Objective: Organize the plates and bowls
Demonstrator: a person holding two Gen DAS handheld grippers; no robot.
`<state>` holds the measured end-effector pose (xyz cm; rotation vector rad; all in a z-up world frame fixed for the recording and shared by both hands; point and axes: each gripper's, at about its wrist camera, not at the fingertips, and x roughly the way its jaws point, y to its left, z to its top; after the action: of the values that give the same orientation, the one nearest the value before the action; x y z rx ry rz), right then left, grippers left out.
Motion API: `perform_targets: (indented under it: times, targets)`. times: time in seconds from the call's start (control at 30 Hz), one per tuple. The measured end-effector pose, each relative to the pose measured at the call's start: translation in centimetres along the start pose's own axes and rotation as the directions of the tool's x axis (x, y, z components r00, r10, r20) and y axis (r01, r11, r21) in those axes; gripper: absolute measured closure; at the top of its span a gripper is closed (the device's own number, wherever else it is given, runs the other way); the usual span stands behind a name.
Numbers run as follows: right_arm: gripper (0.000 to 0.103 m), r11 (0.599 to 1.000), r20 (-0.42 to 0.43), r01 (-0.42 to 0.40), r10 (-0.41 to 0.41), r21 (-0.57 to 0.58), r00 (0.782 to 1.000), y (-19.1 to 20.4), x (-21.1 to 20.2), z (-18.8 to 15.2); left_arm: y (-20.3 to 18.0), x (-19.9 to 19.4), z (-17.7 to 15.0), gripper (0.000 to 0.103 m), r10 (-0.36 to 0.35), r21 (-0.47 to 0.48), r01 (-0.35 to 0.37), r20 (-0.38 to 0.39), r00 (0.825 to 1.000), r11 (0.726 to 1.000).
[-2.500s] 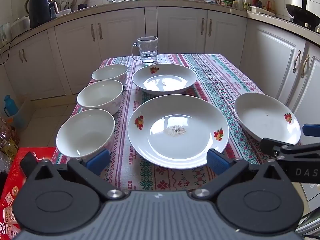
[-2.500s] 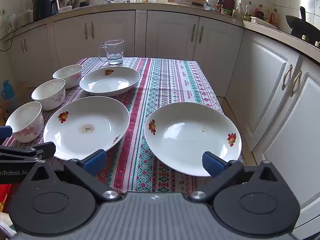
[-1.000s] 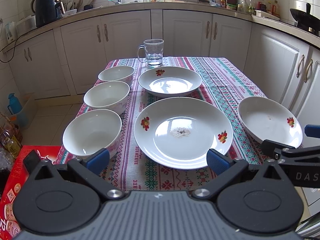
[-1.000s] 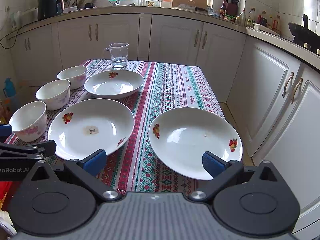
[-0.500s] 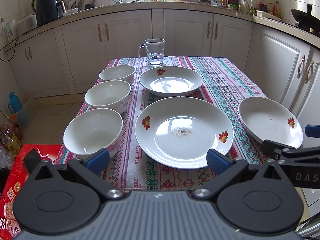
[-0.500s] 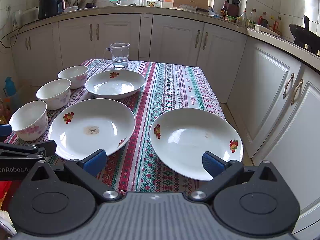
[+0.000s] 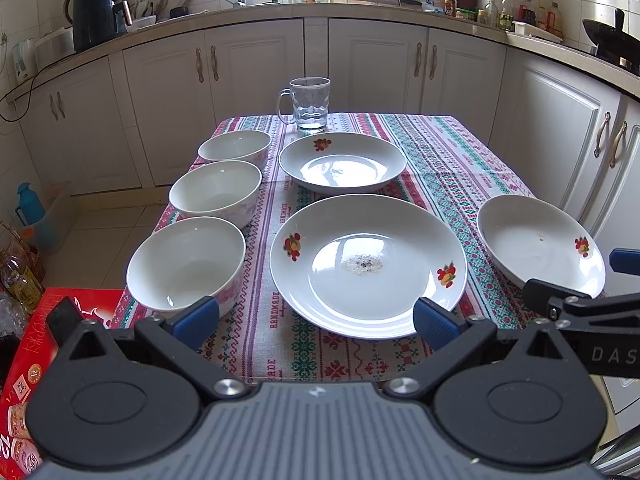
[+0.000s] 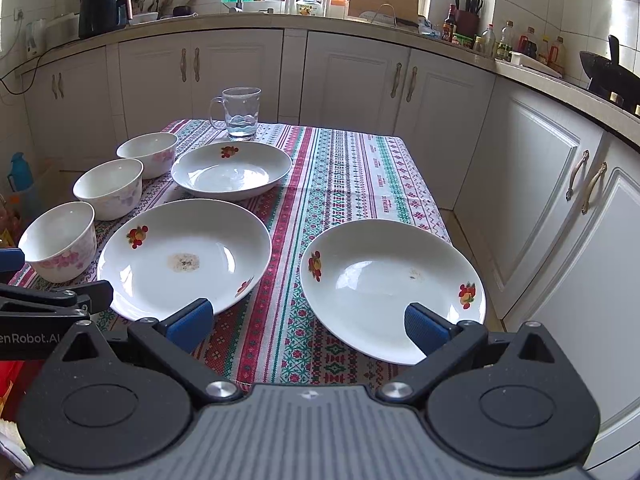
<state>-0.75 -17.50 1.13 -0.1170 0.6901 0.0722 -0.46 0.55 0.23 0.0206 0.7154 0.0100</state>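
Both pairs of fingers are spread wide and pinch nothing. The left gripper (image 7: 316,320) hangs off the near edge of the table (image 7: 460,160), its blue fingertips (image 7: 196,316) straddling the gap between the nearest bowl and the big plate.

Going left to right, three bowls stand in a file down the table's left side: the near bowl (image 7: 186,262), the middle bowl (image 7: 216,192) and the far bowl (image 7: 235,147). They sit close together but I can't tell whether their rims touch. Lined up like that, all upright, they look ready to be nested one into the next. The near bowl lies just ahead of the left gripper's left finger, close to it but not between the fingers.

Next comes the large plate (image 7: 368,264) with a speck of residue in its well, right ahead of the left gripper. Behind it sits the deep dish (image 7: 342,162), and past that a glass mug (image 7: 310,104).

Furthest right, the right gripper (image 8: 306,326) faces the third plate (image 8: 392,288), whose near rim lies just in front of its right fingertip. That plate stands apart from the other two, so I'd guess it goes onto the stack first.
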Motion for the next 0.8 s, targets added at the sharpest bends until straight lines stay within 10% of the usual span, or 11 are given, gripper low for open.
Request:
perform_targets:
  times: [0.8]
  targets:
    - [0.0, 1.0, 0.046, -0.006, 0.006, 0.006, 0.999, -1.3, -0.3, 0.4, -0.5, 0.4, 1.1, 0.001, -0.079, 0.019, 0.078, 0.017, 0.997, 0.997]
